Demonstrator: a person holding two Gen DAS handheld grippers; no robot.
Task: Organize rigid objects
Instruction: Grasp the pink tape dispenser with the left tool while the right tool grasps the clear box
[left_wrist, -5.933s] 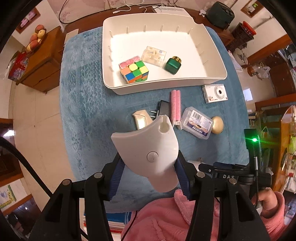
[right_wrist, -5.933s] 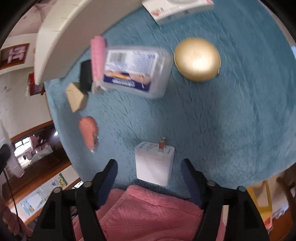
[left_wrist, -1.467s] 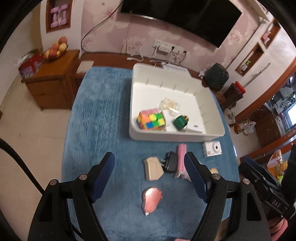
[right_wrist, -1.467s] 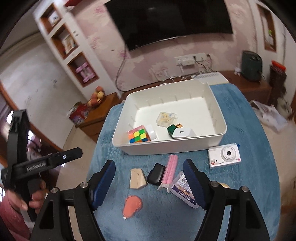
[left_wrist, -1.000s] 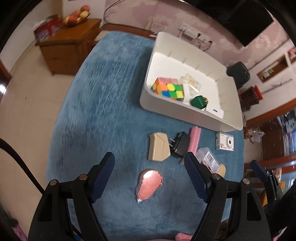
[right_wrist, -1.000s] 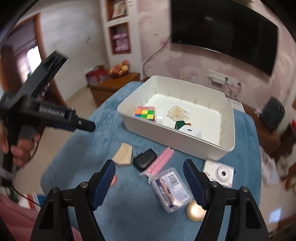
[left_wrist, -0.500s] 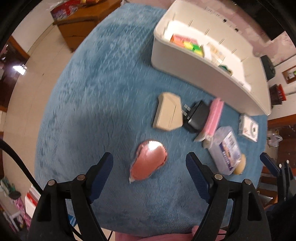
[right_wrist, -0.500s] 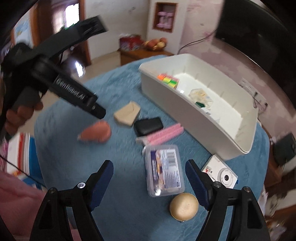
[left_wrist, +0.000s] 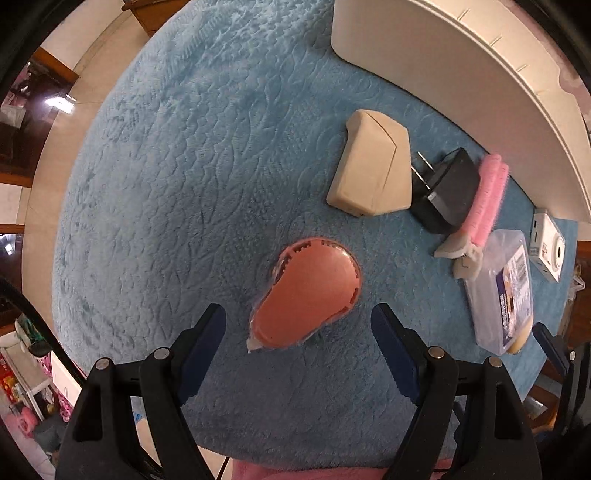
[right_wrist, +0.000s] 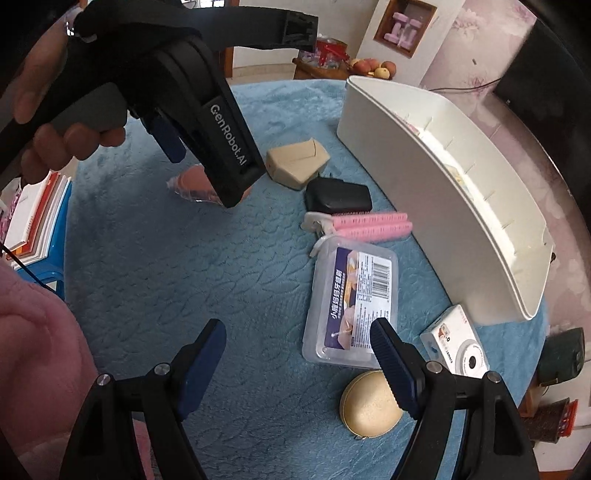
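Observation:
My left gripper (left_wrist: 297, 323) is open just above a salmon-pink teardrop-shaped object (left_wrist: 306, 295) on the blue cloth; its fingers stand on either side of the narrow end. My right gripper (right_wrist: 297, 341) is open and empty over the cloth, with a clear plastic box (right_wrist: 352, 304) beside its right finger. A beige wedge-shaped object (left_wrist: 371, 164), a black plug adapter (left_wrist: 443, 190), a pink hair roller clip (left_wrist: 480, 206), a white camera (right_wrist: 458, 341) and a round gold case (right_wrist: 371, 404) lie loose. The white tray (right_wrist: 454, 195) stands behind them.
The left gripper's body and the hand holding it (right_wrist: 166, 92) fill the upper left of the right wrist view. A stack of books (right_wrist: 33, 218) lies off the table's left edge. The cloth-covered table (left_wrist: 166, 166) ends close behind both grippers.
My left gripper has dropped down close over the salmon-pink object. My right gripper has moved lower and nearer to the clear box and gold case. Both have stayed open.

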